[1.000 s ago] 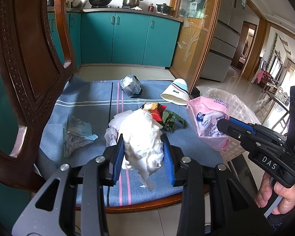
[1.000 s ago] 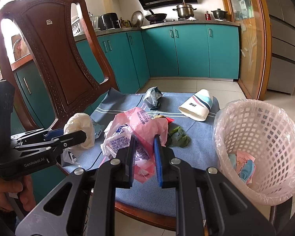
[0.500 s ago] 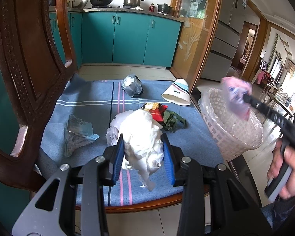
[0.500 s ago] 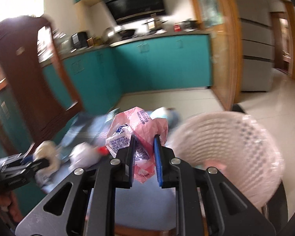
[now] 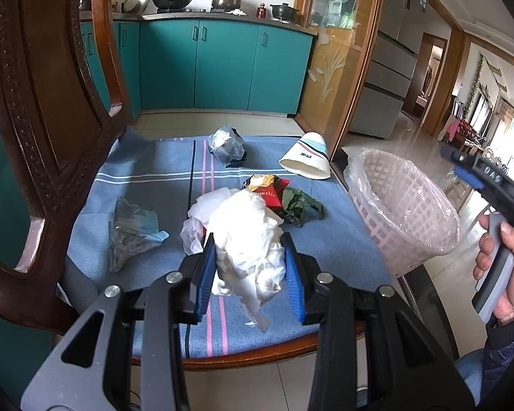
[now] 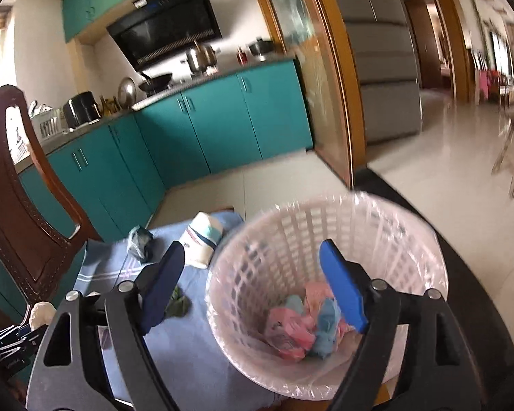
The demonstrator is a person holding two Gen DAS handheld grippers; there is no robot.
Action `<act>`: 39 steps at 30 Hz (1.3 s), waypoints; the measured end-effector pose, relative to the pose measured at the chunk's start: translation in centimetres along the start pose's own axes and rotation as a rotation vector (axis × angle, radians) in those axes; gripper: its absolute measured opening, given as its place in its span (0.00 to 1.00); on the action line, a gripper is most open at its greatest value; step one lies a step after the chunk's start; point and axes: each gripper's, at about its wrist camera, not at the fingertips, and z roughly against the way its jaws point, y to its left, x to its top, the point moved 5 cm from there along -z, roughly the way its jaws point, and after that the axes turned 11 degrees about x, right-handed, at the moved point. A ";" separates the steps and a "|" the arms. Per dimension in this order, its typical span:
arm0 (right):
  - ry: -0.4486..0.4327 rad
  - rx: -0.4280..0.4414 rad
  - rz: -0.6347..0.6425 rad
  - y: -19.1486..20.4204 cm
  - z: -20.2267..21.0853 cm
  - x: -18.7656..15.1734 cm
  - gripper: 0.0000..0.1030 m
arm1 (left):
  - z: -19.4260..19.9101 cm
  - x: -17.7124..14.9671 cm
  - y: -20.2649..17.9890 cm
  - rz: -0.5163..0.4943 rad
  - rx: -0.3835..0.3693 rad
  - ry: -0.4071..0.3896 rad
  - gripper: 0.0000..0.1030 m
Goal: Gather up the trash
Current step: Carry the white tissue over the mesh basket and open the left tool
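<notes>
My left gripper (image 5: 248, 260) is shut on a crumpled white paper wad (image 5: 246, 233), held just above the blue-clothed chair seat (image 5: 147, 178). My right gripper (image 6: 252, 250) hovers over the white lattice basket (image 6: 411, 219); its jaws are opening with nothing between them. A pink plastic bag (image 6: 288, 328) lies inside the basket on other pink and blue scraps. On the seat lie a tipped paper cup (image 5: 306, 161), a grey foil wrapper (image 5: 228, 144), a red snack wrapper (image 5: 269, 188), green leaves (image 5: 300, 205) and a clear wrapper (image 5: 130, 233).
The carved wooden chair back (image 5: 51, 102) rises at the left. The basket (image 5: 404, 212) stands off the seat's right edge, lined with clear plastic. A person's hand (image 5: 507, 274) grips the right tool's handle. Teal cabinets, a glass door frame and tiled floor lie behind.
The right gripper swung right from above the seat to over the basket, rolled, and opened; the pink bag left its jaws and now lies in the basket. The left gripper kept still.
</notes>
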 end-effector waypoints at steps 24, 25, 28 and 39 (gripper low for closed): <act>-0.129 0.005 -0.095 -2.5 3.2 2.8 0.77 | -3.2 4.8 -17.4 -0.113 -0.234 0.007 0.36; -0.143 -0.005 -0.118 -3.2 3.5 3.0 0.77 | -3.6 5.8 -19.3 -0.106 -0.260 -0.005 0.37; -0.172 -0.029 -0.170 -4.8 4.1 3.4 0.77 | -5.4 7.3 -22.9 -0.073 -0.318 0.001 0.59; -0.131 -0.002 -0.130 -3.0 3.0 3.0 0.77 | -4.3 4.6 -15.8 -0.097 -0.144 -0.014 0.86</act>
